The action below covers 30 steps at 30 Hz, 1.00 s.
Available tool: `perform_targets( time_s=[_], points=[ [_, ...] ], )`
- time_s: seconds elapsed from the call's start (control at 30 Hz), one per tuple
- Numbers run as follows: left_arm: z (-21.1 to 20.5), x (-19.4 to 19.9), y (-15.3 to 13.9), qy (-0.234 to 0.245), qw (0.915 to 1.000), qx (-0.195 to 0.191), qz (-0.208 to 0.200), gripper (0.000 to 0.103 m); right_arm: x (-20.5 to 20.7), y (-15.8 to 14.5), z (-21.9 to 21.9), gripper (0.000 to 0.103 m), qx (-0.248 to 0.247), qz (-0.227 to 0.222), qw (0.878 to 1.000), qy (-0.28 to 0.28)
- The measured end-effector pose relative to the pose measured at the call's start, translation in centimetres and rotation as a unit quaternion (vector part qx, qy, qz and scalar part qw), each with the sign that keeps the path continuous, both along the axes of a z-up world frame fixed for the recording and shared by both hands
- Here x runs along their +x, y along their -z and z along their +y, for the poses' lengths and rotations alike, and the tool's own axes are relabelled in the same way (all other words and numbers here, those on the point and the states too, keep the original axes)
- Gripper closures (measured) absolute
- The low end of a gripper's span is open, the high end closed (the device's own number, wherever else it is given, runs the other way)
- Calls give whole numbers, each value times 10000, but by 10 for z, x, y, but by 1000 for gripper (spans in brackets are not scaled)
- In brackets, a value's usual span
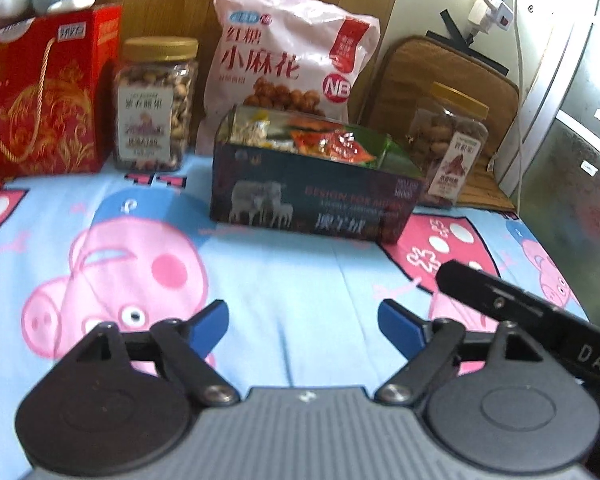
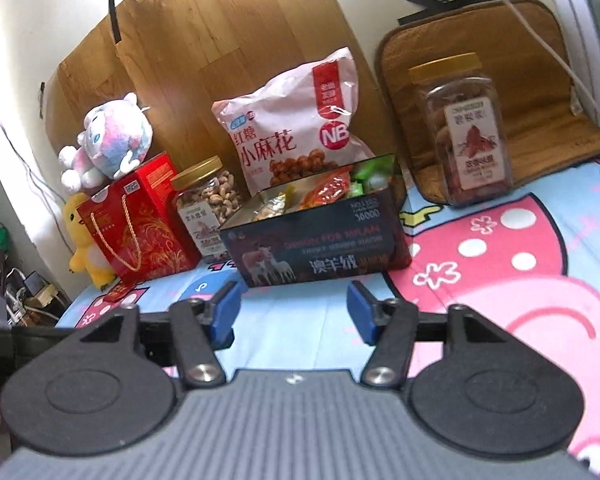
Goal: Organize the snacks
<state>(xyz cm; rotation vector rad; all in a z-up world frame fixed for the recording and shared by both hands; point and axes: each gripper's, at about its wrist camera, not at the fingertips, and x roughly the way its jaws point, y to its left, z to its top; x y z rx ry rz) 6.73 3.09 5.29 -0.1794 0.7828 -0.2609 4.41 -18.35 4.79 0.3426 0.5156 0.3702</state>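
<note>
A dark open box point(image 1: 320, 204) point(image 2: 320, 248) full of small wrapped snacks point(image 1: 332, 142) point(image 2: 324, 194) stands on the cartoon-print sheet. Behind it leans a pink snack bag point(image 1: 288, 56) point(image 2: 296, 128). A nut jar with a gold lid point(image 1: 156, 108) point(image 2: 208, 208) stands to its left, a second jar point(image 1: 448, 148) point(image 2: 466, 132) to its right. My left gripper point(image 1: 302, 320) is open and empty, short of the box. My right gripper point(image 2: 294, 304) is open and empty, just in front of the box.
A red gift box point(image 1: 40, 92) point(image 2: 136, 224) with a rope handle stands far left, plush toys point(image 2: 108, 144) on and beside it. A brown mat point(image 1: 452, 80) point(image 2: 500, 80) leans on the wall behind the right jar. The right gripper's body point(image 1: 540, 316) shows in the left wrist view.
</note>
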Motion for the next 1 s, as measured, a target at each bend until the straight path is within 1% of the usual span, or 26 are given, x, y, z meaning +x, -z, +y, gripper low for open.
perform_targets(
  time_s=[0.13, 0.17, 0.23, 0.4, 0.5, 0.67, 0.7, 0.8, 0.87, 0.9, 1.0],
  points=[
    [6, -6, 8, -26, 9998, -119, 125, 7, -11, 4, 0, 33, -26, -77, 9999, 151],
    [6, -7, 10, -39, 9999, -113, 124, 4, -13, 5, 1, 33, -45, -99, 9998, 185],
    [8, -8, 15, -86, 9999, -54, 92, 2, -16, 8, 2, 33, -92, -108, 9996, 248],
    [12, -10, 25, -234, 9995, 201, 13, 0, -17, 14, 3, 33, -118, -6, 9993, 351],
    [12, -8, 30, -279, 9986, 439, -124, 0, -18, 17, 5, 32, -143, 11, 9989, 447],
    [15, -3, 45, -275, 9958, 746, -447, 0, -16, 23, 9, 32, -203, 73, 9971, 730],
    [16, -3, 49, -248, 9956, 759, -493, 0, -15, 24, 11, 32, -232, 105, 9966, 790],
    [20, -2, 54, -167, 9967, 616, -510, 0, -12, 25, 18, 32, -361, 138, 9949, 927],
    [23, -4, 54, -44, 9975, 392, -593, 0, -9, 24, 23, 32, -435, 144, 9936, 1032],
    [24, -3, 54, -8, 9978, 366, -558, 0, -8, 23, 25, 32, -463, 153, 9929, 1088],
    [24, -5, 54, 22, 9976, 285, -629, 0, -3, 22, 31, 32, -541, 190, 9903, 1267]
  ],
)
